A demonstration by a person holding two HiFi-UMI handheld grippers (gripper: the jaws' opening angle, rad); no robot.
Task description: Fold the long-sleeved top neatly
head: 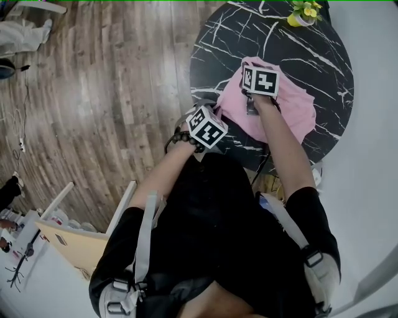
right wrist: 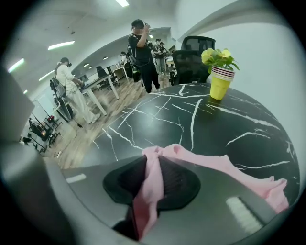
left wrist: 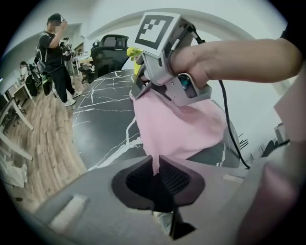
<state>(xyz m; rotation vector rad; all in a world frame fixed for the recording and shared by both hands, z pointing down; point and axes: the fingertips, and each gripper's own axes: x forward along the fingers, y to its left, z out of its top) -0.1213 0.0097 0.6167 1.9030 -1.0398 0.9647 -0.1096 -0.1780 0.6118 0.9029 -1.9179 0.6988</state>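
Observation:
A pink long-sleeved top (head: pixel 292 109) lies bunched on the near side of a round black marble table (head: pixel 311 49). My left gripper (head: pixel 217 113) is at the top's near-left edge, by the table rim. In the left gripper view its jaws (left wrist: pixel 155 167) are shut on a thin strip of the pink fabric (left wrist: pixel 177 129), which is pulled up from the table. My right gripper (head: pixel 252 69) is over the top's far-left part. In the right gripper view it (right wrist: pixel 150 167) is shut on a gathered fold of the top (right wrist: pixel 215 165). The left gripper view also shows the right gripper (left wrist: pixel 138 88) and its hand above the cloth.
A yellow pot of flowers (head: pixel 303 13) stands at the table's far edge. A black office chair (right wrist: pixel 193 52) is behind the table. People (right wrist: pixel 141 52) stand at desks on the wooden floor (head: pixel 112 93) to the left. A white wall runs along the right.

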